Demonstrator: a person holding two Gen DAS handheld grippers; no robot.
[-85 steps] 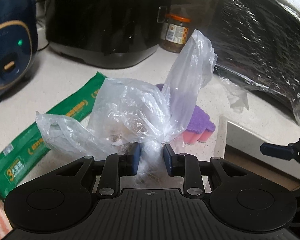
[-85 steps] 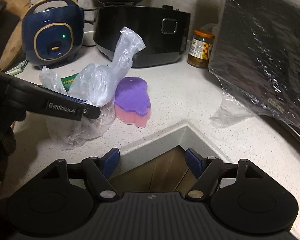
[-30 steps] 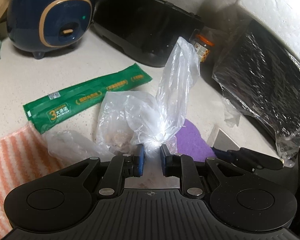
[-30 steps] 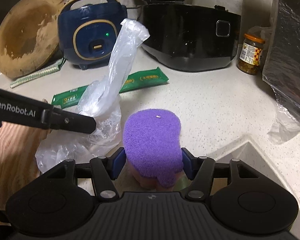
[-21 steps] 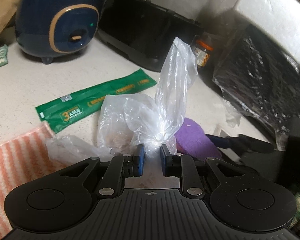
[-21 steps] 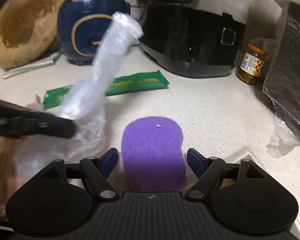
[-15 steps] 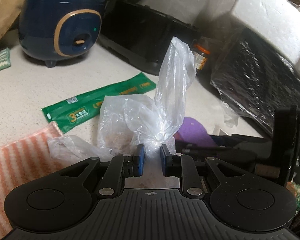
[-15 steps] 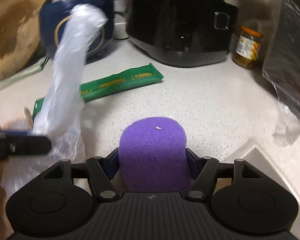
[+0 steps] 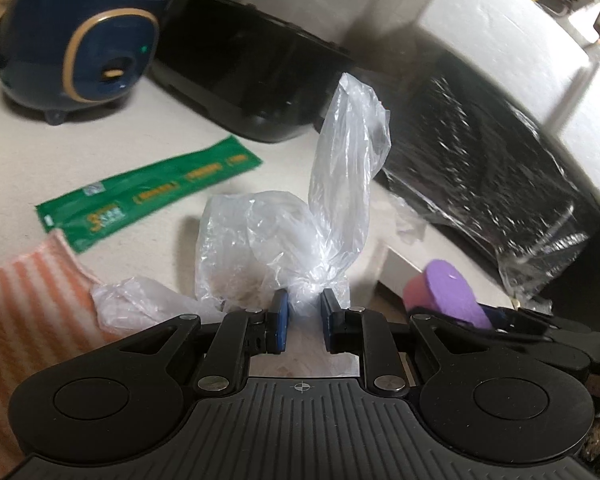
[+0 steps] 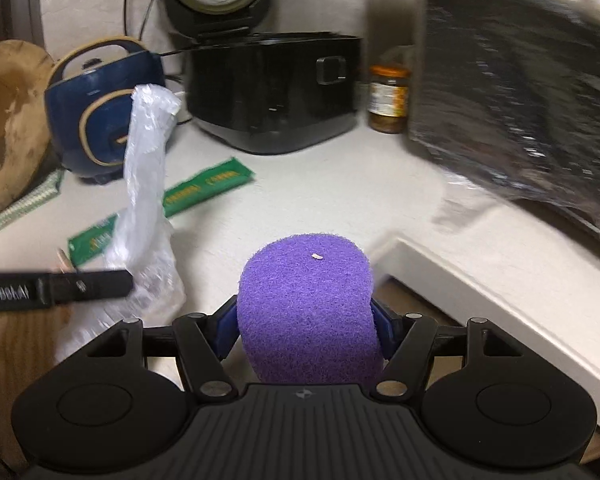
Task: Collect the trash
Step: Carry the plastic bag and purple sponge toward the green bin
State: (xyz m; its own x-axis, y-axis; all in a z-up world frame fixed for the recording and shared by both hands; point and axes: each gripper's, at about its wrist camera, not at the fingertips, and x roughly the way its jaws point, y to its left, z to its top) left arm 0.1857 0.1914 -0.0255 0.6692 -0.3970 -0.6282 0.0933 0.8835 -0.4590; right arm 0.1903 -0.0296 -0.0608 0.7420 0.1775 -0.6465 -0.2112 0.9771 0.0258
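Left hand-held gripper has its two blue pads pressed on the twisted neck of a thin, crinkled clear plastic bag; the bag's loose end stands up above the pinch and its body, with some brownish scraps inside, hangs just over the pale speckled counter. Right hand-held gripper is clamped on a thick purple sponge with a pink underside, which bulges between the blue pads and looks raised off the counter near its edge.

I judge that the step in hand is gathering: both pieces are gripped. The next move probably calls for carrying them to a bin, which is not visible, with the grip kept firm because the film is slippery and the foam is springy.

Beyond the bag lies a long flat green foil wrapper, glossy, not yet collected. A striped orange cloth lies at the left. Farther back stand a round navy cooker and a black glossy cooker.
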